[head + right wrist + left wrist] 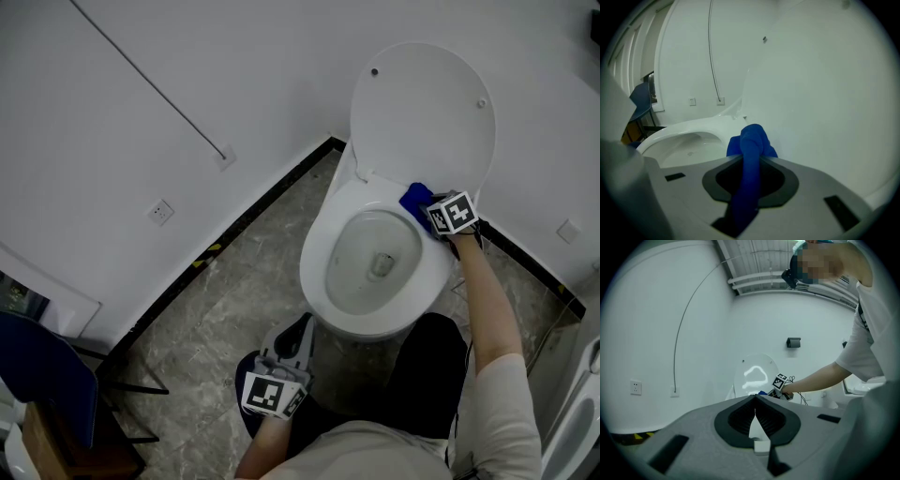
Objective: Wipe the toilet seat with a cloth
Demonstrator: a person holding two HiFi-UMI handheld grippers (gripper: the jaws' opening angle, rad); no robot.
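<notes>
The white toilet [375, 323] stands with its lid [422, 112] raised against the wall. My right gripper [431, 212] is shut on a blue cloth [415, 199] and holds it on the seat [319, 246] at the back right, near the hinge. In the right gripper view the cloth [752, 140] bunches out between the jaws of the right gripper [752, 158], with the seat [693, 127] curving off to the left. My left gripper [292, 339] hangs low in front of the bowl, over the floor, shut and holding nothing. From the left gripper [755, 401] the lid [757, 375] shows far ahead.
A wall socket [161, 212] and a thin conduit [150, 84] are on the left wall. A blue chair [47, 384] stands at the lower left. A black skirting strip [234, 225] edges the marble floor [234, 300]. A white fixture [574, 422] is at the right edge.
</notes>
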